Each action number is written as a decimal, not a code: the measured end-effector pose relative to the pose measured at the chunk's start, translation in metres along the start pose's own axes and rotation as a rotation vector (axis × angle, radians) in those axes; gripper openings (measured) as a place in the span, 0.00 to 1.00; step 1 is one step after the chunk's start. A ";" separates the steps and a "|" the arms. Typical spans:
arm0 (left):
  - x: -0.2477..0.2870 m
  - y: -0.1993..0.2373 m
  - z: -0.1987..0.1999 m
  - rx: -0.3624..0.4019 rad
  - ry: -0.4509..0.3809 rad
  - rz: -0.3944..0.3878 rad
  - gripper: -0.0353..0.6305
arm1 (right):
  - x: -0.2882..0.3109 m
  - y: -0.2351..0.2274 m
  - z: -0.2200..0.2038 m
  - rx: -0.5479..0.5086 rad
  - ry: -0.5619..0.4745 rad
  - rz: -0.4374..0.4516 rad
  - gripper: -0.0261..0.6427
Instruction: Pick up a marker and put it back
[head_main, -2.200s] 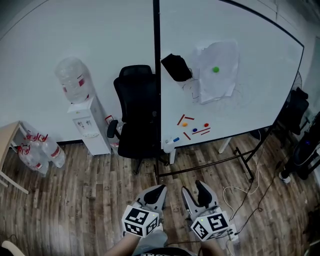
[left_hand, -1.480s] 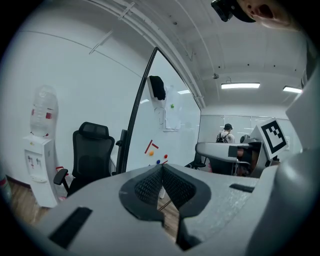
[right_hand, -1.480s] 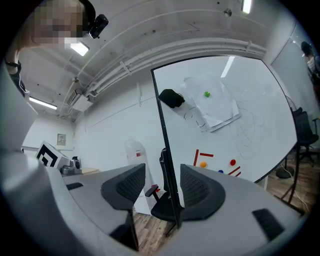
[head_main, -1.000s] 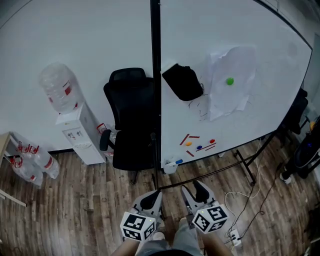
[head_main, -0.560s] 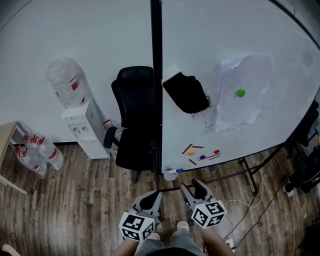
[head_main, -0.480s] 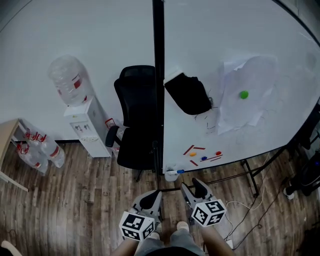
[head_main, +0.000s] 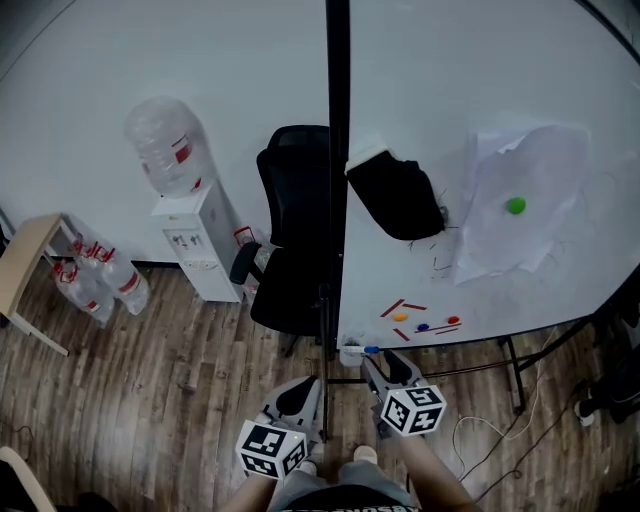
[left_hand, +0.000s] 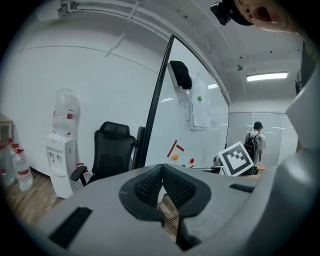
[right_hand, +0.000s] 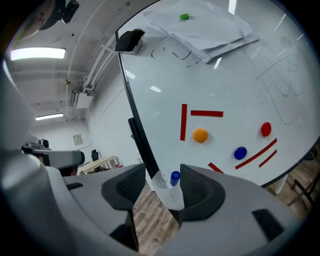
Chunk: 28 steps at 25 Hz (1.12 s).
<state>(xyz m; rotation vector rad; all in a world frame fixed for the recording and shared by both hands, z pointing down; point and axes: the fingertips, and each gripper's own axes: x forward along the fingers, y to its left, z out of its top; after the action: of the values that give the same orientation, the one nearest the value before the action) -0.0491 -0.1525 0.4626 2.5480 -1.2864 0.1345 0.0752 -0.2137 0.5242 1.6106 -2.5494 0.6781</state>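
A marker with a blue cap (head_main: 372, 350) stands in a small white cup (head_main: 349, 353) at the whiteboard's (head_main: 480, 120) lower left corner, beside the black pole (head_main: 336, 150). My right gripper (head_main: 386, 372) is open just below the cup, apart from it. In the right gripper view the blue cap (right_hand: 174, 177) and the cup (right_hand: 167, 194) show between the open jaws of the right gripper (right_hand: 162, 181), a little farther out. My left gripper (head_main: 303, 393) hangs lower left of the cup. In its own view the left gripper (left_hand: 162, 169) is shut and holds nothing.
A black office chair (head_main: 292, 240) and a water dispenser (head_main: 195, 235) stand left of the pole. On the board are red strips, coloured magnets (head_main: 423, 326), a black cloth (head_main: 397, 196) and a paper sheet (head_main: 520, 215). Water bottles (head_main: 100, 285) and cables (head_main: 500, 440) lie on the wood floor.
The view has moved closer to the whiteboard and to the right. Both grippers now sit nearer the cup, the right one just under it. Their jaws have not changed.
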 end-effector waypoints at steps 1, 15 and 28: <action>0.000 0.000 -0.001 -0.002 0.001 0.008 0.07 | 0.003 -0.002 -0.002 0.000 0.008 0.000 0.33; -0.006 0.004 -0.018 -0.028 0.027 0.099 0.07 | 0.037 -0.017 -0.030 0.002 0.081 0.032 0.32; -0.013 0.011 -0.028 -0.057 0.041 0.139 0.07 | 0.041 -0.027 -0.032 -0.032 0.075 -0.033 0.15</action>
<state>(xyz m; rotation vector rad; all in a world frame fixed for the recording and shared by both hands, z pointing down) -0.0640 -0.1403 0.4889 2.3955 -1.4303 0.1757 0.0738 -0.2463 0.5728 1.5824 -2.4633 0.6781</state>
